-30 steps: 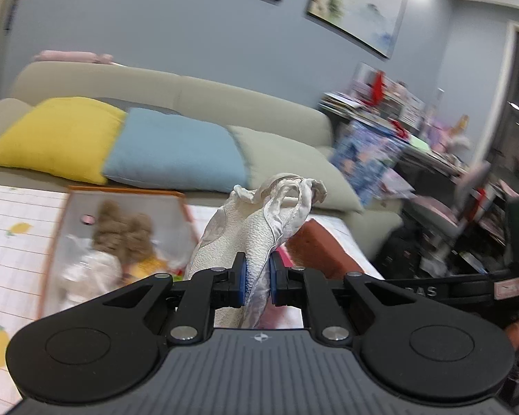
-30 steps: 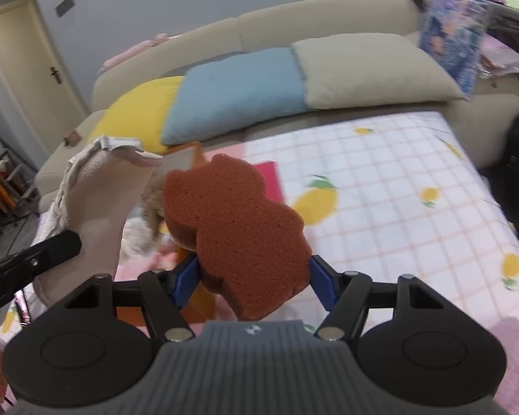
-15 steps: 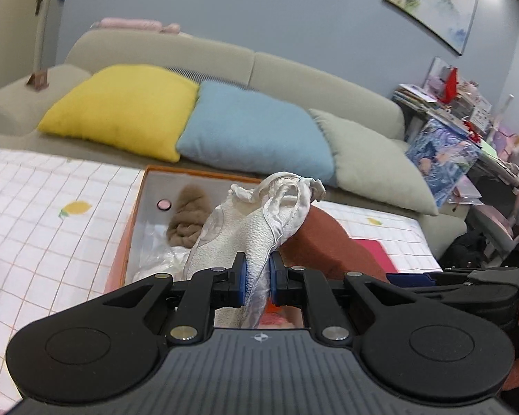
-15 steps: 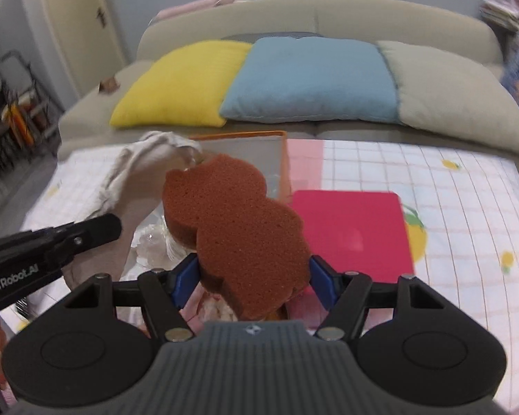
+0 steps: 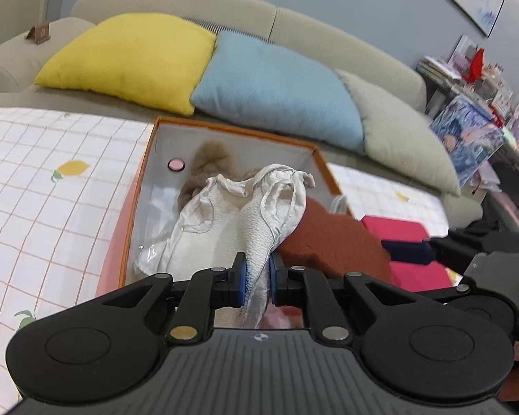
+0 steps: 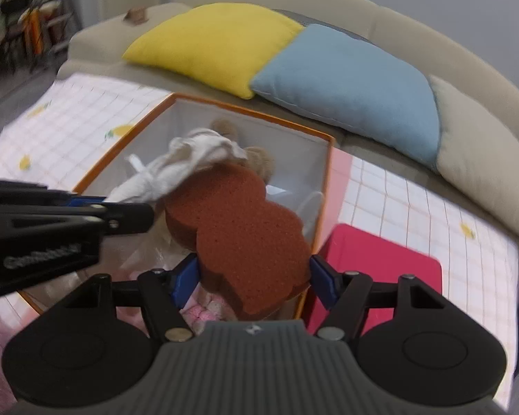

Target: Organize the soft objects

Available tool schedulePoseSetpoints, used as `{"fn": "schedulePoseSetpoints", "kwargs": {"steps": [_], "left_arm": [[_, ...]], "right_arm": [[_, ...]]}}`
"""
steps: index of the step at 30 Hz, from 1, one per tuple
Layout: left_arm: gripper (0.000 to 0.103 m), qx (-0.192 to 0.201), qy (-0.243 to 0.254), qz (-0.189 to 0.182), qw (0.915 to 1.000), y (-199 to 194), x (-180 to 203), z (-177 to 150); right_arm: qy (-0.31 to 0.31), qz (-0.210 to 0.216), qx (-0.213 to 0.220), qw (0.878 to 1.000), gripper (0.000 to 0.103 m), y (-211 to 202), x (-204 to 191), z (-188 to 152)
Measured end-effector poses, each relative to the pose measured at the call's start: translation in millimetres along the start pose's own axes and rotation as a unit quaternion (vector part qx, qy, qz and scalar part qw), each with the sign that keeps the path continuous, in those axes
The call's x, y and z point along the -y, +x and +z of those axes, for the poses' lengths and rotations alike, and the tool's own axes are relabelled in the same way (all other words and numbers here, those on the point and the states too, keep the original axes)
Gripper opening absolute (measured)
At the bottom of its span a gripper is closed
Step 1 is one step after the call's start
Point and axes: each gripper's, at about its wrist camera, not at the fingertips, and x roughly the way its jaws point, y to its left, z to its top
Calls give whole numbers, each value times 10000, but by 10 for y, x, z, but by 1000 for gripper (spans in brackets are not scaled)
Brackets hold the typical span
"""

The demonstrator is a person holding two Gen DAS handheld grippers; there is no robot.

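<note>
Left gripper clamped tight on the white cloth, blue pads pinching a thin fold, the rest bunched up above the jaws. Right gripper clamped wide on the brown sponge, pads pressing its two edges. Both items hang over the orange box, cloth toward its left half, sponge toward its right wall. Cloth and sponge look touching or overlapping in both views.

Inside the box: a brown plush at the far end, some clear plastic near the front. Red pad lies just right of the box on the lemon-print sheet. Yellow cushion and blue cushion sit on the sofa behind the box.

Risks, as a guess: releasing both together could let the cloth drape over the sponge or snag a jaw and drag back out. The sponge sits near the right wall, so it could catch the rim and tip out onto the red pad. Right view is motion-blurred, so depth over the box is hard to judge.

Versus one second back: both views now look down into the box, which fills more of the frame, and the walls and pictures are mostly gone. Grips unchanged.
</note>
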Motion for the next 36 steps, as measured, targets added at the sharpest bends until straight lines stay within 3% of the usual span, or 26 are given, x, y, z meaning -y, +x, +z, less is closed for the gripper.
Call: {"fn": "schedulePoseSetpoints", "kwargs": {"steps": [4,15,21,23,25,27,29,36], "left_arm": [[14,-281,-9,163,9995,107,-99,-22],[16,-774,100,235,9967,283,-154,-112],[27,-761,-42,92,9970,247,-183,-111],[36,-751,-88,50,9971,193,-172,-81],[55,-729,-111,8,9973,122,-152,-41],[60,-724,-114,-26,9973,55,-128,6],[62,-747,-117,-13,9971,-3,-105,51],[69,-431,-20,69,9990,-314,49,252]], "right_arm": [[-107,234,-297,9992,67,158,-24,24],[-456,203,-742,9960,70,423,-160,-97],[-631,321,-774,9945,74,381,-142,-86],[-567,390,-774,9946,79,335,-113,-49],[-559,466,-743,9946,80,272,-94,-7],[-611,470,-735,9943,80,213,-85,54],[-638,455,-731,9942,89,143,-62,108],[-23,463,-766,9960,89,-181,158,242]]}}
